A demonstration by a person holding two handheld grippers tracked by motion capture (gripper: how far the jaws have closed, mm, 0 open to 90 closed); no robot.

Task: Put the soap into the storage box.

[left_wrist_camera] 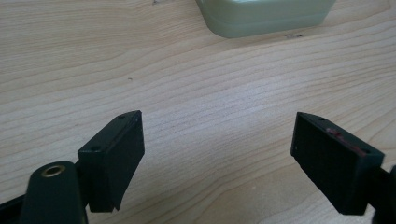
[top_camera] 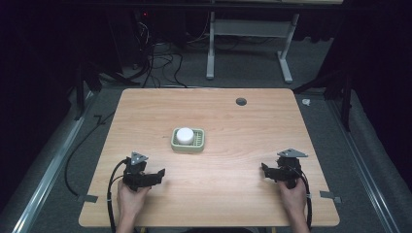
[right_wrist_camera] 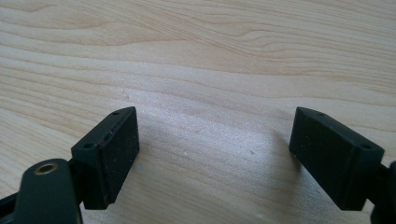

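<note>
Soap dish (top_camera: 188, 141), pale green, at the centre of the worktop (top_camera: 243, 126), carrying a white round block (top_camera: 184, 135) in its left half. Left gripper (top_camera: 154, 175) at 7 o'clock from the dish, right gripper (top_camera: 266, 170) at 4 o'clock, both well apart from it. Fingers (left_wrist_camera: 114, 154) of each gripper spread wide over bare wood.
</note>
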